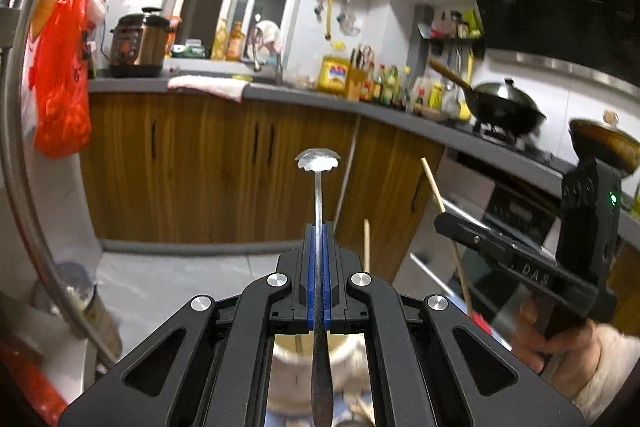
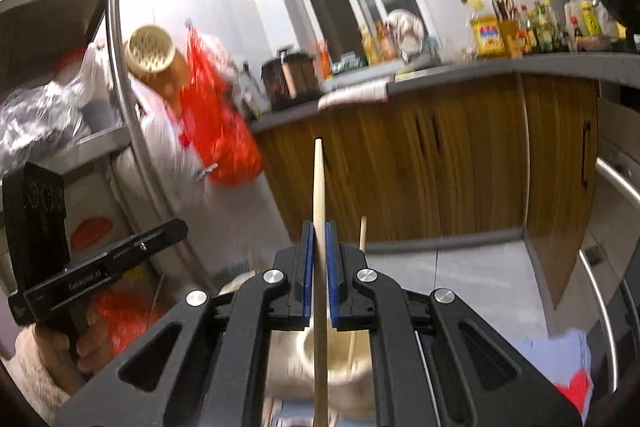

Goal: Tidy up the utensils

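Note:
My left gripper (image 1: 319,227) is shut on a metal utensil (image 1: 319,187) with a scalloped silver head (image 1: 318,160) pointing up and a dark handle running down below the jaws. My right gripper (image 2: 319,227) is shut on a wooden chopstick (image 2: 318,179) that stands upright through the blue pads. A cream utensil holder (image 2: 340,355) sits below the right gripper with another chopstick (image 2: 362,233) standing in it. The holder also shows under the left gripper (image 1: 344,359). The right gripper shows in the left wrist view (image 1: 520,259), and the left gripper shows in the right wrist view (image 2: 80,267).
Wooden cabinets (image 1: 224,163) under a grey counter (image 1: 380,111) run across the back. A wok (image 1: 504,103) sits on the stove at right. A red bag (image 1: 60,75) hangs at left beside a curved metal rail (image 1: 24,147). A shelf with bags (image 2: 48,115) is at left.

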Tool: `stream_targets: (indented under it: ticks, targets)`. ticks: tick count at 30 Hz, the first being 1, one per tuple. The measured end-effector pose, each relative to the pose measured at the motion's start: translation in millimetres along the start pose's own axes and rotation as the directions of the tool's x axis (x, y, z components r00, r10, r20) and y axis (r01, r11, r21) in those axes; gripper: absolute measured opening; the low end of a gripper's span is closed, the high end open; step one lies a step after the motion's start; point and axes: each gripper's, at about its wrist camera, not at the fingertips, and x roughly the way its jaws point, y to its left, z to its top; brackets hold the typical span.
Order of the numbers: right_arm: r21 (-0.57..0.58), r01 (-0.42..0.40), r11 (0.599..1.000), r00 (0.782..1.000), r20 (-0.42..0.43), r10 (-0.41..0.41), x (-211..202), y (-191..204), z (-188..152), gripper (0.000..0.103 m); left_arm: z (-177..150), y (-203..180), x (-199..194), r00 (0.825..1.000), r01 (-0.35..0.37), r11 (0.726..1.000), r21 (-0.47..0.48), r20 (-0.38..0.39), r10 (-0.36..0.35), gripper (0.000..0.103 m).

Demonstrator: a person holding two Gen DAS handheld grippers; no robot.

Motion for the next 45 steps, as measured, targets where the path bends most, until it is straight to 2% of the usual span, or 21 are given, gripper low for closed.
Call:
stream_targets:
  ticks: [7, 12, 18, 27, 38, 45]
  targets:
    - [-0.001, 0.050, 0.999, 0.989, 0.141, -0.050, 25.9, -6.8, 5.7, 0.006, -2.0, 6.2, 25.9, 0.994, -0.047, 0.999, -0.002, 0.101, 0.047, 0.003]
    - [-0.014, 0.096, 0.995, 0.984, 0.155, -0.092, 47.1, -8.1, -1.8, 0.006, -8.2, 12.7, 36.4, 0.988, -0.052, 0.998, -0.025, 0.146, 0.055, 0.003]
    - [-0.016, 0.126, 0.992, 0.980, 0.158, -0.122, 58.5, -10.2, -8.7, 0.006, -19.6, 9.1, 47.4, 0.984, -0.057, 0.998, 0.002, 0.171, 0.056, 0.004]
    - [-0.007, 0.123, 0.992, 0.984, 0.133, -0.121, 55.9, -17.0, -20.3, 0.006, -32.9, 15.4, 44.0, 0.990, -0.047, 0.999, 0.003, 0.130, 0.046, 0.004]
    - [-0.027, 0.125, 0.992, 0.990, 0.074, -0.123, 20.6, -10.4, -45.3, 0.006, -50.5, 12.7, 25.4, 0.999, -0.043, 0.999, 0.023, 0.032, 0.042, 0.004]
    - [-0.060, 0.137, 0.989, 0.990, 0.033, -0.135, 8.6, 1.5, -59.3, 0.006, -61.9, 7.2, 20.0, 0.995, -0.087, 0.995, 0.049, -0.041, 0.089, 0.004]
